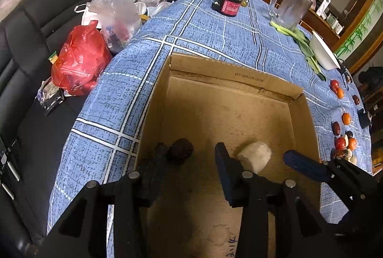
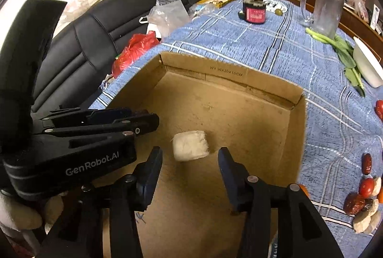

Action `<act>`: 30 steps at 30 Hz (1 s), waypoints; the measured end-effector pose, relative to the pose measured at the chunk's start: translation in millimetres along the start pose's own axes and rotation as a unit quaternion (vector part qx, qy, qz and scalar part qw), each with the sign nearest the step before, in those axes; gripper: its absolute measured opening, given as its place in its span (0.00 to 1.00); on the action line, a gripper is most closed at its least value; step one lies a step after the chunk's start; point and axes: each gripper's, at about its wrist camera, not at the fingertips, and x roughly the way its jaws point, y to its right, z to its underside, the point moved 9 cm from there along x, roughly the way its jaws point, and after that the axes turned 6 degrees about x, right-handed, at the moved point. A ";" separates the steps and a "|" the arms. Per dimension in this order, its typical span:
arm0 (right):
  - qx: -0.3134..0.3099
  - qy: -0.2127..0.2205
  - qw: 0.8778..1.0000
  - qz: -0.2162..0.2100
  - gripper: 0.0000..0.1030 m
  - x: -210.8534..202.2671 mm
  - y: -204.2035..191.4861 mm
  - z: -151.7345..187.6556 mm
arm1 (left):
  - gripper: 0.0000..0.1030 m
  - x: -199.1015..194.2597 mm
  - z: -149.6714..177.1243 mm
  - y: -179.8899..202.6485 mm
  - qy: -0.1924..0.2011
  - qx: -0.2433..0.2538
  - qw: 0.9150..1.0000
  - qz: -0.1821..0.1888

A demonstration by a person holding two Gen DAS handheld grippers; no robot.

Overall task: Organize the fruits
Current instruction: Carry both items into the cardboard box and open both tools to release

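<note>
An open cardboard box (image 1: 239, 80) (image 2: 227, 73) sits on the blue plaid tablecloth. Inside lie a dark red wrinkled fruit (image 1: 180, 150) and a white chunk (image 1: 256, 155) (image 2: 190, 145). My left gripper (image 1: 191, 157) is open over the box's near part, its left finger beside the dark fruit, nothing between the fingers. It shows from the side in the right wrist view (image 2: 143, 119). My right gripper (image 2: 190, 162) is open just behind the white chunk, holding nothing; its blue finger (image 1: 301, 162) shows in the left view. More red, orange and white fruits (image 1: 344, 138) (image 2: 366, 195) lie on the cloth to the right.
A dark jar with a cork (image 1: 231, 2), a glass pitcher (image 1: 290, 8), green leaves (image 1: 301, 42) and a white bowl (image 1: 324, 52) stand at the back of the table. A black sofa (image 1: 28, 47) on the left holds a red bag (image 1: 80, 61) and clear bags (image 1: 115, 11).
</note>
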 end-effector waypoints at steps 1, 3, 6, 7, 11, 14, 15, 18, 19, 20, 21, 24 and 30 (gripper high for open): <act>0.001 0.005 1.000 -0.001 0.52 -5.5 1.1 -1.0 | 0.40 -3.6 0.1 1.1 0.003 -0.003 1.000 0.001; 0.007 0.018 1.000 -0.001 0.51 -19.7 6.9 -2.4 | 0.41 -10.4 0.2 3.4 0.009 -0.008 1.000 0.003; 0.035 0.039 0.999 0.001 0.51 -48.2 32.7 1.6 | 0.43 -21.4 2.2 10.0 0.019 -0.016 1.000 0.008; 0.045 0.043 0.998 0.005 0.51 -55.6 44.4 5.1 | 0.43 -24.9 3.6 12.9 0.021 -0.018 1.000 0.009; 0.079 0.042 0.996 0.029 0.51 -71.2 89.7 25.5 | 0.44 -35.2 13.2 29.4 0.028 -0.023 0.999 0.019; 0.107 0.024 0.993 0.035 0.51 -70.0 116.8 45.6 | 0.44 -34.7 25.0 45.9 0.022 -0.017 0.999 0.024; 0.110 0.019 0.993 0.033 0.51 -68.1 119.9 49.8 | 0.44 -34.3 28.4 49.1 0.020 -0.014 0.999 0.023; 0.096 0.009 0.995 0.029 0.51 -62.0 118.7 58.8 | 0.44 -30.8 40.8 55.8 0.008 -0.015 1.000 0.023; 0.089 0.006 0.996 0.026 0.51 -58.9 115.7 59.7 | 0.44 -30.8 44.9 57.5 0.005 -0.018 1.000 0.025; 0.080 0.005 0.996 0.026 0.51 -57.6 114.0 61.6 | 0.44 -31.6 47.1 58.3 0.003 -0.019 1.000 0.025; 0.067 0.005 0.997 0.027 0.51 -53.9 110.0 61.2 | 0.44 -32.5 48.7 58.7 0.003 -0.019 1.000 0.024; 0.009 0.002 0.999 0.035 0.51 -40.9 94.4 61.5 | 0.44 -37.0 53.3 59.2 0.004 -0.017 1.000 0.024; -0.066 0.006 0.996 0.065 0.50 -12.2 89.7 56.8 | 0.44 -42.4 58.4 57.1 0.003 -0.018 1.000 0.025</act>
